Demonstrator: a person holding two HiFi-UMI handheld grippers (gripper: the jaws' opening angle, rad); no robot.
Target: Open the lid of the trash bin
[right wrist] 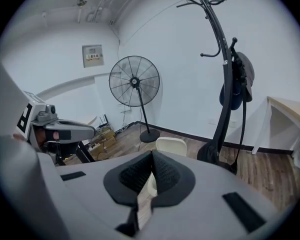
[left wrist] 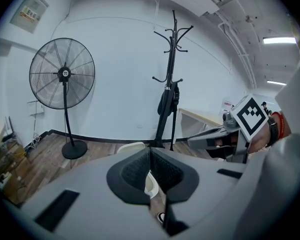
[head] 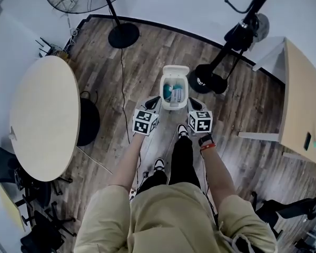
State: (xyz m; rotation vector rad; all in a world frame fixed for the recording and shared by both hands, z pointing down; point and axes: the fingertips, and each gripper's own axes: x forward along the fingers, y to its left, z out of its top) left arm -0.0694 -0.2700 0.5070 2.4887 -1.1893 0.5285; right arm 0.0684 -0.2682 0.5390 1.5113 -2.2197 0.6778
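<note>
A small white trash bin [head: 175,91] stands on the wood floor with its lid [head: 175,71] tipped up at the far side; blue-green rubbish shows inside. My left gripper [head: 154,103] hangs just left of the bin's near rim and my right gripper [head: 194,104] just right of it. Both are shut, with nothing between the jaws. In the left gripper view my left gripper [left wrist: 150,156] has its pads together, and the raised lid [left wrist: 131,146] peeks over them. In the right gripper view my right gripper [right wrist: 152,159] looks the same, with the lid [right wrist: 171,145] just beyond.
A standing fan's base [head: 123,35] sits at the far left, and a coat rack's base [head: 210,78] stands close to the bin's right. A round table [head: 42,115] is on the left and a desk [head: 303,104] on the right. The person's shoes [head: 159,165] stand just behind the bin.
</note>
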